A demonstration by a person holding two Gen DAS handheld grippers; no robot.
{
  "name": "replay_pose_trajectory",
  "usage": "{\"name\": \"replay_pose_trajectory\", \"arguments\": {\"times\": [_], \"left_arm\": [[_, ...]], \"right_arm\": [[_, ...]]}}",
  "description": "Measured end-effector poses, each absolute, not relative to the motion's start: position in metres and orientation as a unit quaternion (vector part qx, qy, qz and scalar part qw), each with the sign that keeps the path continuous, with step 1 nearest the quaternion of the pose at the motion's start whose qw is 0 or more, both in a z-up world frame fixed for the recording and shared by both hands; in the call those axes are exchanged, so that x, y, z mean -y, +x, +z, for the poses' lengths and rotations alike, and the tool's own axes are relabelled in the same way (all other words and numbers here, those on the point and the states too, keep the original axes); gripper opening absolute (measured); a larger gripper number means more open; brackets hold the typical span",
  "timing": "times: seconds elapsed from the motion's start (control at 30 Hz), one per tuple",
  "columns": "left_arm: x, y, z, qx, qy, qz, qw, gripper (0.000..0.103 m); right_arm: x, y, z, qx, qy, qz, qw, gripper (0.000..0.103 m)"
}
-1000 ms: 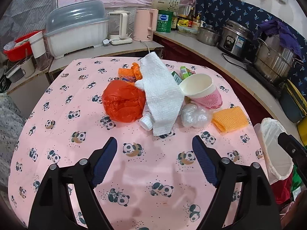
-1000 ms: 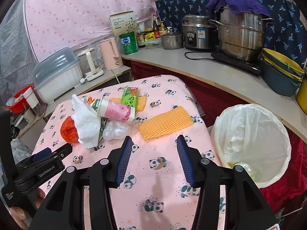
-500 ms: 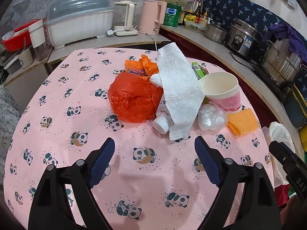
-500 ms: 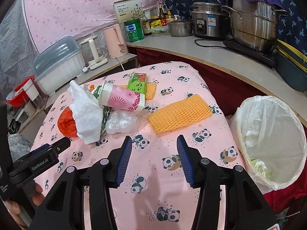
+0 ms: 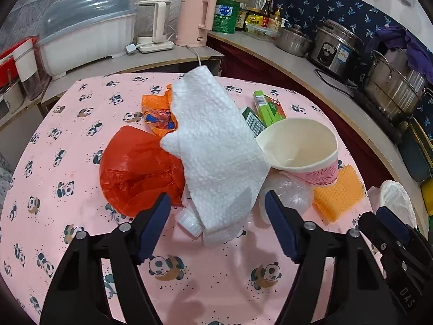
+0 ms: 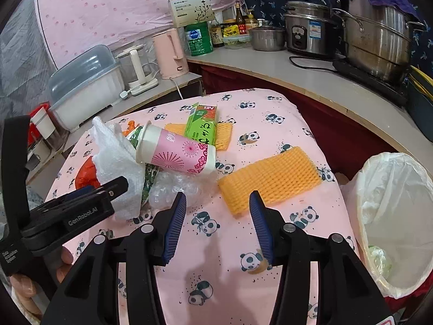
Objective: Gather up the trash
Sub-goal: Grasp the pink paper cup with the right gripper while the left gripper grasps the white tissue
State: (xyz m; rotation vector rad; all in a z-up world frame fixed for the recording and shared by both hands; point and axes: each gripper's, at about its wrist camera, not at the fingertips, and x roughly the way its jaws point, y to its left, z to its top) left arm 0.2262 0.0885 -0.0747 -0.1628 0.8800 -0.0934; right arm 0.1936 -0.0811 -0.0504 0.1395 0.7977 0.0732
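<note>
The left gripper (image 5: 217, 211) gapes wide around the lower end of the crumpled white paper towel (image 5: 216, 151). Beside the towel lies a pink paper cup (image 6: 176, 153). The right gripper (image 6: 217, 211), moderately spread and empty, hovers near the towel, by an orange foam net (image 6: 270, 176).

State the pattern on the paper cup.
Pink with magenta starbursts, on the paper cup; clearest in the right wrist view.

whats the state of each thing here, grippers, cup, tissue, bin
left gripper: open, holding nothing
right gripper: open, holding nothing
paper cup: lying on its side, looks empty
paper towel: crumpled, draped over the pile
trash bin: open, lined, little inside
</note>
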Motion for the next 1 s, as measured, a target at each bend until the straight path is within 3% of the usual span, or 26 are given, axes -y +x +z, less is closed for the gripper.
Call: {"name": "replay_pose_trajectory", "arguments": {"times": [0.07, 0.17, 0.27, 0.53, 0.67, 1.0], "left_arm": [[-0.088, 0.232, -0.079, -0.435, -0.084, -0.057, 0.895, 0.042], [-0.088, 0.235, -0.078, -0.435, -0.080, -0.060, 0.895, 0.020], [-0.091, 0.237, -0.074, -0.434, -0.083, -0.070, 0.894, 0.007], [-0.099, 0.236, -0.058, -0.418, -0.093, -0.074, 0.900, 0.002], [-0.100, 0.238, -0.054, -0.417, -0.096, -0.079, 0.900, 0.002], [-0.104, 0.245, -0.057, -0.422, -0.099, -0.075, 0.898, 0.002]], "right_arm": [[0.076, 0.200, -0.050, -0.387, 0.061, 0.043, 0.919, 0.048], [0.068, 0.209, -0.050, -0.385, 0.050, 0.054, 0.920, 0.048], [0.060, 0.220, -0.050, -0.381, 0.039, 0.064, 0.922, 0.048], [0.044, 0.248, -0.055, -0.386, 0.013, 0.089, 0.918, 0.048], [0.035, 0.258, -0.054, -0.381, 0.001, 0.105, 0.919, 0.058], [0.026, 0.281, -0.055, -0.388, -0.034, 0.127, 0.912, 0.060]]}}
